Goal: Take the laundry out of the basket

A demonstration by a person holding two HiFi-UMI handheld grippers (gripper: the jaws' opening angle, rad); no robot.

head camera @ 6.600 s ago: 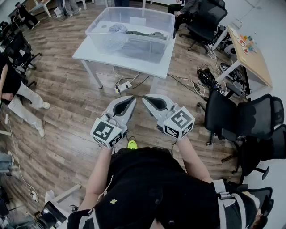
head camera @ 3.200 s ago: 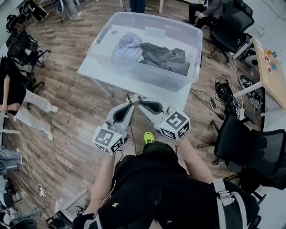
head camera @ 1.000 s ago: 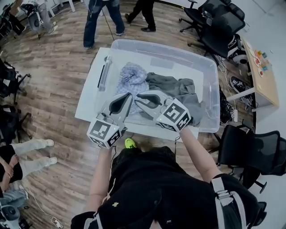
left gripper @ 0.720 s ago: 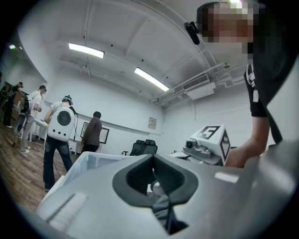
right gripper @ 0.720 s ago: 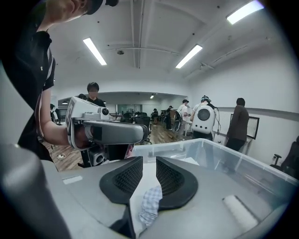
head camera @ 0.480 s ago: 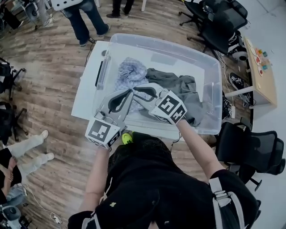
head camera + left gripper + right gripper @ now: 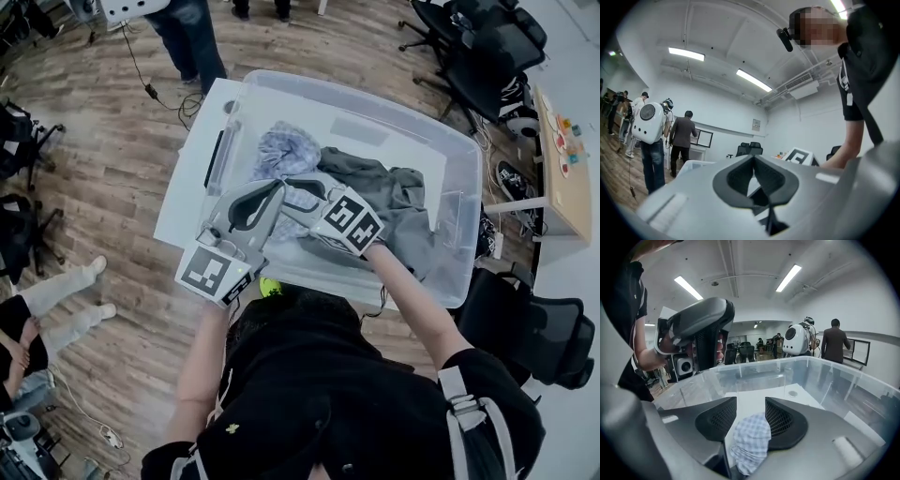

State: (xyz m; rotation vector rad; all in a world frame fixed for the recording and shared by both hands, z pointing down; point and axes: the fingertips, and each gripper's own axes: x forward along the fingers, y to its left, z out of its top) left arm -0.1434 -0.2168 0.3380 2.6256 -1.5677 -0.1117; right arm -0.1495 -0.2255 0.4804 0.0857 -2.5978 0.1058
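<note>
Inside the clear basket on the white tabletop, centre of the head view: 2 pieces of laundry, a checked cloth at left touching a grey garment at right. Over the checked cloth, the right tongs, just been opening, now partly apart with that cloth between the pads, not clamped. Beside them at left, over the basket's near part: the left tongs, fully closed, gripping nothing.

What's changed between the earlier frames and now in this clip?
The person walked up to the table; both grippers now reach over the clear bin. The right gripper dipped towards the checked shirt, its jaws have just been opening, cloth between them but unclamped. Nothing lifted yet. The left gripper stayed shut; shirt and grey garment lie as before.
</note>
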